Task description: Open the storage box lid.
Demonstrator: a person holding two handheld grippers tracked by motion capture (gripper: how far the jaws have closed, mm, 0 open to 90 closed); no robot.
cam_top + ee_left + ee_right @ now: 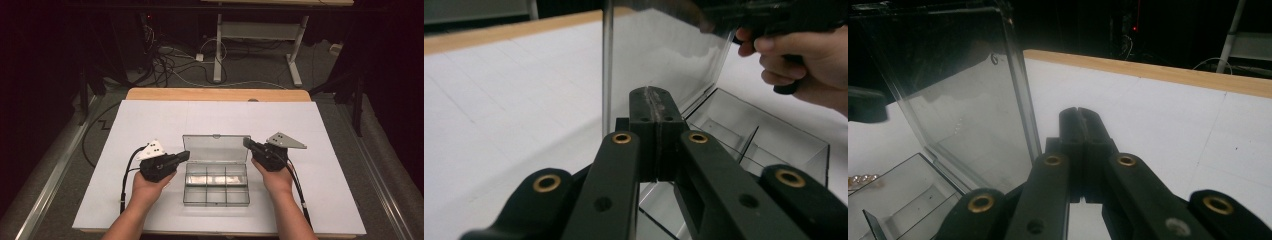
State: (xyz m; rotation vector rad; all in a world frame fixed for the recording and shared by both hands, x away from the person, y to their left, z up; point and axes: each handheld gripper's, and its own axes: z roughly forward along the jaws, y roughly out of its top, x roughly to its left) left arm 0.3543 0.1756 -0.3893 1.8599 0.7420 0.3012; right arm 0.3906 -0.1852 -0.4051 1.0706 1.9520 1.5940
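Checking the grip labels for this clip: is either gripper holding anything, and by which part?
Nothing is held. The left gripper and the right gripper both have their jaws shut on nothing, flanking the upright lid of the clear box.

The white surface is evenly lit from overhead, shadows faint — the room beyond drops to near black. Soft glare hazes the clear lid. Each claw's close jaws look blurred and dim — the whole picture grainy.
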